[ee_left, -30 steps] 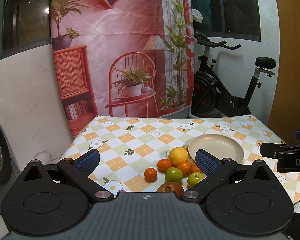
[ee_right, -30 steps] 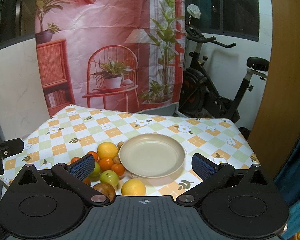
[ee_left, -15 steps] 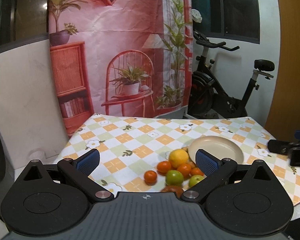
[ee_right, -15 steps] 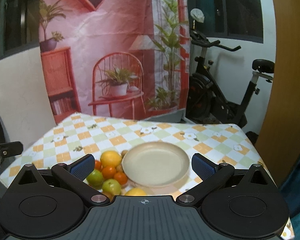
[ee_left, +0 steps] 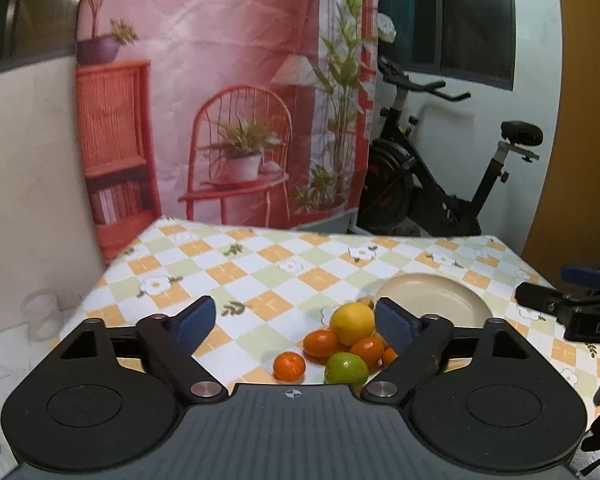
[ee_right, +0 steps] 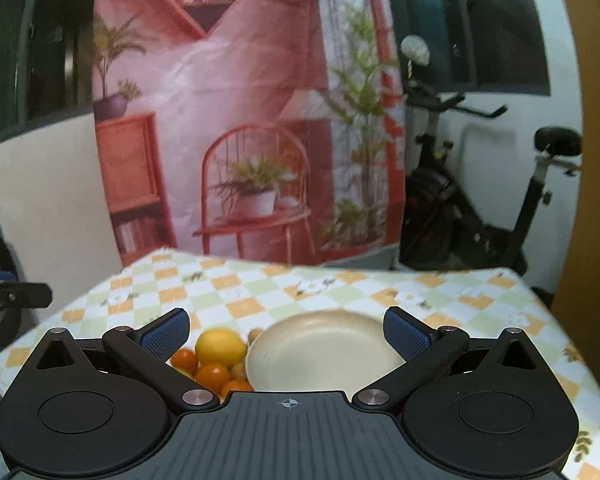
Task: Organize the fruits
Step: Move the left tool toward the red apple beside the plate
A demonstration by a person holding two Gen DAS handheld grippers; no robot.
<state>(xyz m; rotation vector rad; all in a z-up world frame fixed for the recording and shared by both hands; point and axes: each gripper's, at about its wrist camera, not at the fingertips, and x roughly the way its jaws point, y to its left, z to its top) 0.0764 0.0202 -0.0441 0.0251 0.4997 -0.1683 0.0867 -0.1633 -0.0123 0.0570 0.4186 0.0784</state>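
**Fruit heaped beside a bare plate, both grippers held off the table**

Seemingly untouched, the fruit is gathered in a small heap on the checked tablecloth (ee_left: 260,276), just left of a cream plate (ee_left: 432,300). From the left wrist view, going left to right, a lone mandarin (ee_left: 289,366) is seen slightly apart at the heap's left edge, then a second mandarin (ee_left: 320,343), a green apple (ee_left: 346,369) nearest the camera, a yellow lemon (ee_left: 352,323) at the back, and a third mandarin (ee_left: 367,351) pressed against the lemon and the apple. More orange fruit is partly hidden behind the right finger, and what lies there cannot be fully made out. The plate is seen with nothing resting in it.

The left gripper (ee_left: 296,320) is held above the near side of the table with its jaws closing; nothing is caught between them, and the blue pads (ee_left: 192,320) are well apart, the fruit lying beyond and below them. The right gripper (ee_right: 286,332) is seen with its jaws spread wide and nothing between them, the plate framed under the gap and the lemon just inside the left finger. In that blurred view the heap is partly cut off by the gripper body.

At the far right, an exercise bike (ee_left: 452,184) is seen behind the table, beside a printed backdrop (ee_left: 228,92).
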